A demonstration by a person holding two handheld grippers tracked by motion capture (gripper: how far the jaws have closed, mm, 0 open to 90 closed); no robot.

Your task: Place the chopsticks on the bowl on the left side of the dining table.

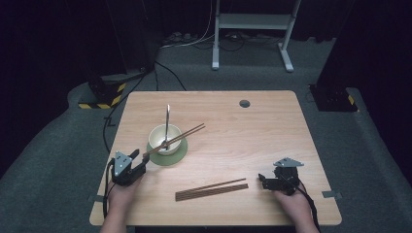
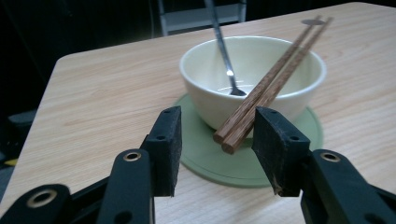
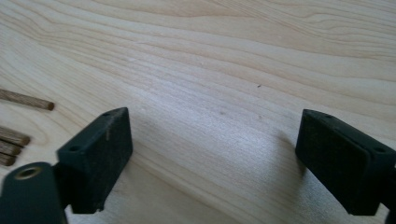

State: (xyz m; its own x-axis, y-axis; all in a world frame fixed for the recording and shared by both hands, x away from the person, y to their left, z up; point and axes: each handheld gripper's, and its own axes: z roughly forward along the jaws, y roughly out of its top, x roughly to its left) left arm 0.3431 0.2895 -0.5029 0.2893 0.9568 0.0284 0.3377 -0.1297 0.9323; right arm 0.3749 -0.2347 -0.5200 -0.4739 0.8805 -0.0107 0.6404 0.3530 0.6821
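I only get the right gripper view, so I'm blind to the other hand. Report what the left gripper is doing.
Observer: The left gripper is open, its fingers either side of the near ends of two chopsticks lying across a bowl.
Operator: Describe the bowl.
Observer: Cream, on a green coaster, a metal spoon leaning inside.
Operator: Place the loose sticks near me.
Observer: The loose chopsticks lie flat on the table, between both hands, apart from the right gripper.
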